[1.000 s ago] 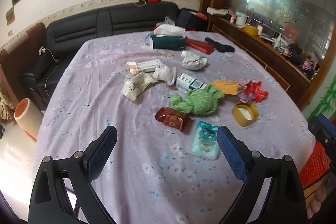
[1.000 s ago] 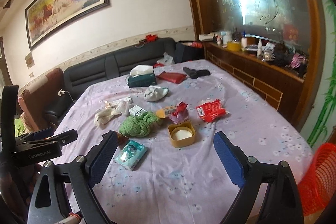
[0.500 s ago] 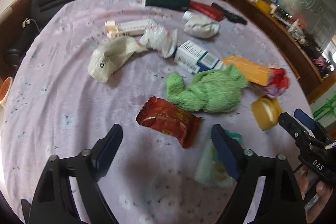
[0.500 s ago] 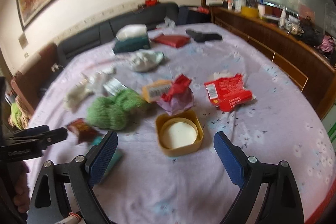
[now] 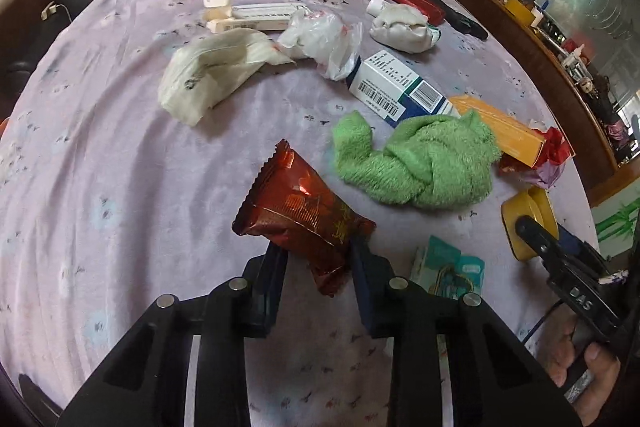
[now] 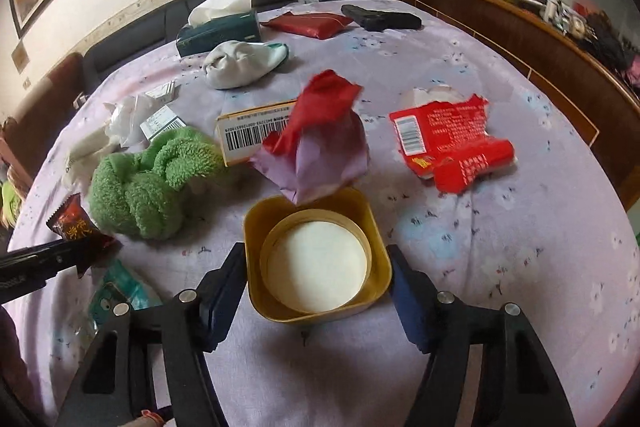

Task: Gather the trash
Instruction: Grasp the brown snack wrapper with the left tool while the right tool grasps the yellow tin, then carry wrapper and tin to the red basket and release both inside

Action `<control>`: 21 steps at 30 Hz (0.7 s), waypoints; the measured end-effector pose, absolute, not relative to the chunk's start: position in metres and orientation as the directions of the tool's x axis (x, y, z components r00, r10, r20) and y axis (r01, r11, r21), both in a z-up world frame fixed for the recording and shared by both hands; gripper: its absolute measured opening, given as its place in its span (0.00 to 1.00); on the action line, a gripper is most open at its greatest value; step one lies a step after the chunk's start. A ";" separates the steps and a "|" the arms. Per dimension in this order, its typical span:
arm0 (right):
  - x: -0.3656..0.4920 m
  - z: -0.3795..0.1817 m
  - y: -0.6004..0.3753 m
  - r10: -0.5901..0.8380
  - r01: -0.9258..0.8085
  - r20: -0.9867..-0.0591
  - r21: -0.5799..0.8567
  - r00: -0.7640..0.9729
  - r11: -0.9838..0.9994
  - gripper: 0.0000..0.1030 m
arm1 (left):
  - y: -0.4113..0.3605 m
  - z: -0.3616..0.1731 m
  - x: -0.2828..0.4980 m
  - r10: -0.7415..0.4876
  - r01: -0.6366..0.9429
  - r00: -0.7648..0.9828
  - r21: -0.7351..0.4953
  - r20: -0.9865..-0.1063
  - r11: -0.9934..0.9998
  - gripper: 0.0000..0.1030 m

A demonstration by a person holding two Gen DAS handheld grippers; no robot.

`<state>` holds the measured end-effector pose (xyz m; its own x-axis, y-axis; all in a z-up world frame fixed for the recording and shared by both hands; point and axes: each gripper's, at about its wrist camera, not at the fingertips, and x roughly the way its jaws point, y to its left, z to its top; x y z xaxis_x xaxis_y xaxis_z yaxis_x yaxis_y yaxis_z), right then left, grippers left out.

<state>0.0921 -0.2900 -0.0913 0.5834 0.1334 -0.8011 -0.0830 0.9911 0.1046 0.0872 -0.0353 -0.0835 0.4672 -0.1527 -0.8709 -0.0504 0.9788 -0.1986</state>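
Dark red snack wrapper (image 5: 304,215) sits low centre of the left wrist view, pinched at its near end between the two blue pads of the left tool (image 5: 316,259). Jaws are narrow and closing; the pads press the crinkled foil from both sides. Its far, serrated end tilts up and away over the lilac cloth of the table (image 5: 120,187). In the right wrist view the same wrapper shows at the left edge, in the tip of the black left tool.

Yellow square container (image 6: 318,259), shallow with a round white disc inside, lies low centre of the right wrist view between the fingers of the right tool (image 6: 316,279). Jaws are closing around it. The left pad is at or just beside the container's left wall; the right pad stands just beside the right wall with a sliver of cloth visible between. Firm contact cannot be told.

Just above the container: a crumpled purple and red wrapper (image 6: 320,147), touching its far rim. Right of that, a torn red packet (image 6: 448,143). Left, a green towel (image 6: 152,179) bunched up, with a yellow barcoded box (image 6: 252,131) behind it. A teal sachet (image 5: 448,267) lies beside the left tool, lower right. Upper part of the frame: a dark green tissue box (image 6: 220,31).
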 end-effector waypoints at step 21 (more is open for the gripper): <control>-0.047 -0.004 -0.317 0.205 -0.070 -0.653 0.227 0.729 0.971 0.69 | -0.078 -0.003 -0.032 -0.139 0.061 0.652 -0.132 -0.746 0.989 0.27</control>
